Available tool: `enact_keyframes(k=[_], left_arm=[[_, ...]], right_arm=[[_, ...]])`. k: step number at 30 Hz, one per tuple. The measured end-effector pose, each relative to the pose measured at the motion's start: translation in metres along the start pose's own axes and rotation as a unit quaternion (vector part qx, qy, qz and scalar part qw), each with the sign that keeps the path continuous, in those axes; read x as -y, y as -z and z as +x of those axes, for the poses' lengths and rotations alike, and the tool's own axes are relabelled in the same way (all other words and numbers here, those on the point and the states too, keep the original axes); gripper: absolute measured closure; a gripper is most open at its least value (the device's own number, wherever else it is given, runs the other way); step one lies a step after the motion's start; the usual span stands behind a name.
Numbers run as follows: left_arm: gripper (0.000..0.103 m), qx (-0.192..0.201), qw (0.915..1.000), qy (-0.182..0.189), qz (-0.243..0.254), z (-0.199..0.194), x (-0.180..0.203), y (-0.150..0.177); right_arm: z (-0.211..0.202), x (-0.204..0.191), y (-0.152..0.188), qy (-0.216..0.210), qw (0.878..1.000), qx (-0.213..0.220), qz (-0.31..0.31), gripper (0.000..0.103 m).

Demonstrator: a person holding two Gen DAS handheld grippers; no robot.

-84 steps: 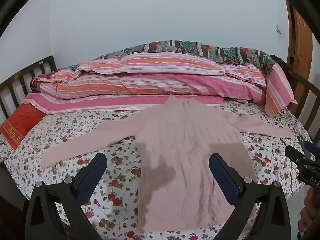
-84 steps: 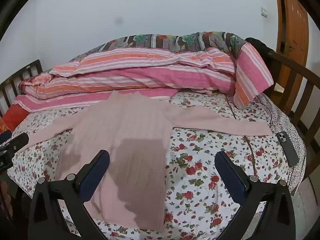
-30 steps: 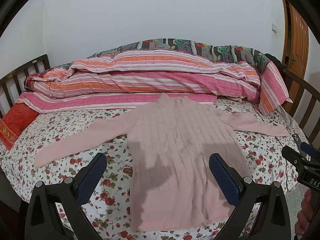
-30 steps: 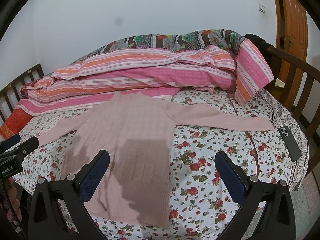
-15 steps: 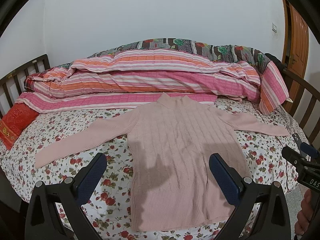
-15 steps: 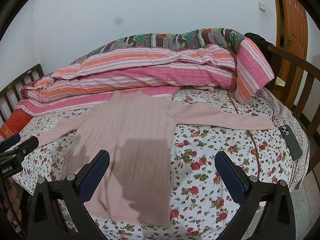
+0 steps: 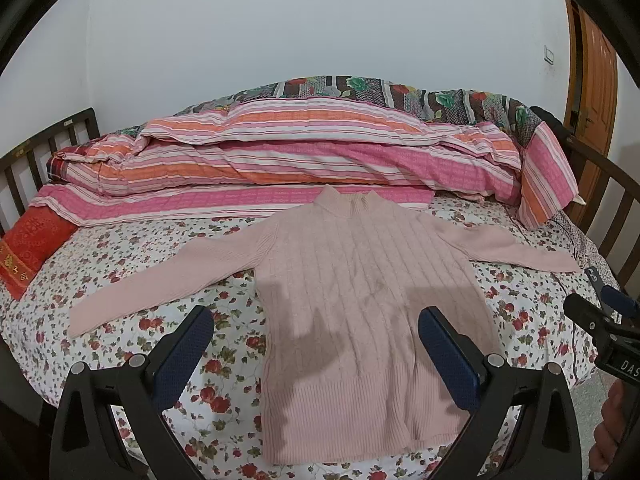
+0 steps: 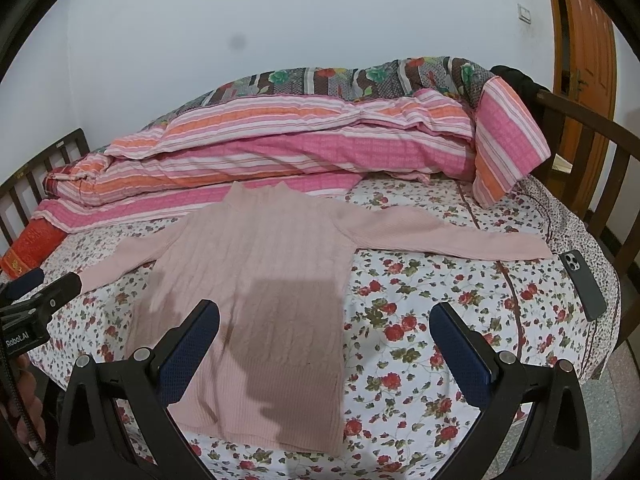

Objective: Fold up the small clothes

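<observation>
A pink ribbed sweater (image 7: 360, 288) (image 8: 264, 276) lies flat, face up, on the flower-print bedsheet (image 7: 224, 364), collar toward the wall and both sleeves spread out sideways. My left gripper (image 7: 316, 344) hovers open above the hem end, its blue-padded fingers wide apart and holding nothing. My right gripper (image 8: 324, 340) also stands open and empty, over the sweater's right half and the bare sheet (image 8: 404, 320) beside it. Each gripper's tip shows at the edge of the other's view.
A rolled striped pink-and-orange quilt (image 7: 312, 152) fills the bed's far side by the wall. A red cushion (image 7: 28, 252) sits at the left. A dark phone (image 8: 582, 284) lies near the bed's right edge. Wooden rails (image 8: 600, 152) bound the bed; an orange door (image 8: 588, 52) stands at right.
Both grippers pulled back and rose slightly from the bed since the earliest frames, showing more of the sweater. Over the last half second nothing has visibly moved.
</observation>
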State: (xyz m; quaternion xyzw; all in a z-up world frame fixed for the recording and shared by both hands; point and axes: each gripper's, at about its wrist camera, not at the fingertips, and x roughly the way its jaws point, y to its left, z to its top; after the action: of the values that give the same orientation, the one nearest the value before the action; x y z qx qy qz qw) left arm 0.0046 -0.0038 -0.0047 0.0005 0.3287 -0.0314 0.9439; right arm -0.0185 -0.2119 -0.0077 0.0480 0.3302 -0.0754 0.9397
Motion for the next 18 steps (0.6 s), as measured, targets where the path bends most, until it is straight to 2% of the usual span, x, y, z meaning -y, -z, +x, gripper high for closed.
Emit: enact_keyframes(k=[10, 18], left_arm=[[0.000, -0.002, 1.0000, 0.004, -0.004, 0.014, -0.002, -0.002], [0.000, -0.019, 0.9992, 0.009, -0.033, 0.050, -0.027, 0.009]], right_arm=[[0.012, -0.003, -0.001, -0.002, 1.000, -0.003, -0.003, 0.000], [0.035, -0.001, 0.006, -0.005, 1.000, 0.006, -0.004, 0.000]])
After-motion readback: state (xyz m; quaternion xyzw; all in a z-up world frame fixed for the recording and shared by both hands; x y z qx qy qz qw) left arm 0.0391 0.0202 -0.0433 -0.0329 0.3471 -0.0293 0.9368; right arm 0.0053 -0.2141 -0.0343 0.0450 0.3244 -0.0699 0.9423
